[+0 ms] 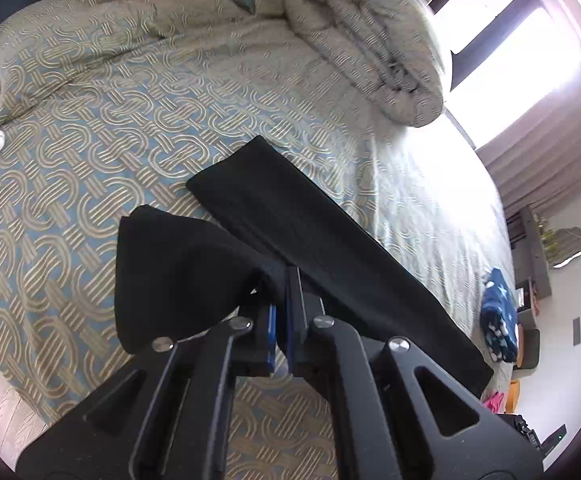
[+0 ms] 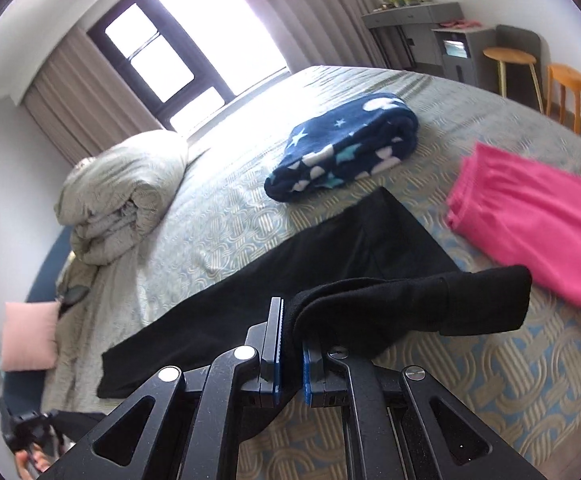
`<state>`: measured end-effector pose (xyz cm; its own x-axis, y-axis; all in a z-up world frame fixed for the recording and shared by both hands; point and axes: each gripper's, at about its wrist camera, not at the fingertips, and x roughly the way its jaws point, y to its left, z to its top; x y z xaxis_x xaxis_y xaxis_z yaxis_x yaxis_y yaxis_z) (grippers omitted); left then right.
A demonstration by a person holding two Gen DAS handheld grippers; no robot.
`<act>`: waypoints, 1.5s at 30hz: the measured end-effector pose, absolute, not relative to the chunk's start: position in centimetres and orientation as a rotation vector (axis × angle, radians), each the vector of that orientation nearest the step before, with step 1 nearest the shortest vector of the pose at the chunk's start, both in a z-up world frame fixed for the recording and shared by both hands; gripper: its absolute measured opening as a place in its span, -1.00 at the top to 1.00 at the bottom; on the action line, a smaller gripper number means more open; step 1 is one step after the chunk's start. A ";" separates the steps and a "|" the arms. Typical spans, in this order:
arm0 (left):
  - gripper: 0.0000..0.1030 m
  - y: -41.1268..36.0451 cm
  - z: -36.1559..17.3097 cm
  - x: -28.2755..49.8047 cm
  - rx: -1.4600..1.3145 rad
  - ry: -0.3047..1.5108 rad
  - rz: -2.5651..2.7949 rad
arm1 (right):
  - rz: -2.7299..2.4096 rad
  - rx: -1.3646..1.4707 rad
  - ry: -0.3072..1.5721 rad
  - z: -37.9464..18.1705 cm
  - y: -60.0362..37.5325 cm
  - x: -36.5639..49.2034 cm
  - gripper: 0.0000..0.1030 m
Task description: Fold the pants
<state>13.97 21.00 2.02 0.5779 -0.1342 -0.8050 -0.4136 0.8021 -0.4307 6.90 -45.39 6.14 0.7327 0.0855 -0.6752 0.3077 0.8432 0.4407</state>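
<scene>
Left hand-held gripper (image 1: 280, 300) is pinching a lifted fold of the black pants (image 1: 290, 216); jaws are clenched on the fabric, which is draping to the left of the fingers. Right hand-held gripper (image 2: 290, 316) is likewise clamping a raised edge of the black pants (image 2: 330, 240), the cloth hanging over to the right. The rest of the garment is lying flat and stretched diagonally across the patterned bed (image 1: 130, 120). A rolled grey duvet (image 2: 122, 196) is sitting near the window side. A folded navy star blanket (image 2: 346, 148) and a pink garment (image 2: 530, 216) are resting beyond the pants, apart from them.
</scene>
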 end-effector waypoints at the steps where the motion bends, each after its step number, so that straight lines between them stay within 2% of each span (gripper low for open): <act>1: 0.91 21.0 1.8 15.1 -0.645 0.978 0.185 | -0.135 0.542 0.775 6.4 -45.2 8.5 0.88; 10: 0.90 19.8 -2.6 30.4 -0.614 1.165 0.233 | -0.216 0.414 0.967 4.1 -45.0 23.8 0.88; 12: 0.74 19.6 -4.3 33.7 -0.598 1.210 0.215 | -0.262 0.384 1.052 1.6 -45.1 28.0 0.86; 14: 0.73 20.0 -5.8 35.2 -0.661 1.258 0.238 | -0.313 0.332 1.191 -2.2 -45.2 31.9 0.70; 16: 0.73 20.6 -6.4 35.7 -0.730 1.276 0.221 | -0.337 0.324 1.251 -4.5 -45.5 33.6 0.63; 19: 0.66 21.5 -4.6 35.8 -0.652 1.223 0.218 | -0.321 0.347 1.210 -4.8 -46.0 33.7 0.49; 20: 0.53 22.0 -3.5 35.7 -0.592 1.193 0.246 | -0.309 0.341 1.195 -4.5 -46.2 33.5 0.42; 21: 0.33 22.4 -2.5 35.4 -0.545 1.167 0.274 | -0.305 0.324 1.179 -4.1 -46.4 33.2 0.37; 23: 0.10 23.4 -0.6 34.5 -0.476 1.108 0.313 | -0.315 0.279 1.143 -3.3 -46.7 32.6 0.17; 28: 0.08 24.9 0.3 32.4 -0.398 1.094 0.317 | -0.387 0.169 1.063 -1.5 -47.9 32.1 0.14; 32: 0.05 25.3 -1.1 32.2 -0.366 1.119 0.319 | -0.338 0.230 1.057 -0.9 -48.9 31.1 0.13; 36: 0.05 25.4 -2.9 31.7 -0.372 1.147 0.312 | -0.320 0.158 1.051 -0.5 -48.2 29.4 0.09; 41: 0.05 23.8 -3.7 29.4 -0.330 1.146 0.242 | -0.300 0.132 1.029 0.0 -51.1 25.2 -0.15; 45: 0.05 20.9 -3.2 27.8 -0.293 1.136 0.168 | -0.324 0.092 1.057 -0.5 -54.2 22.7 -0.19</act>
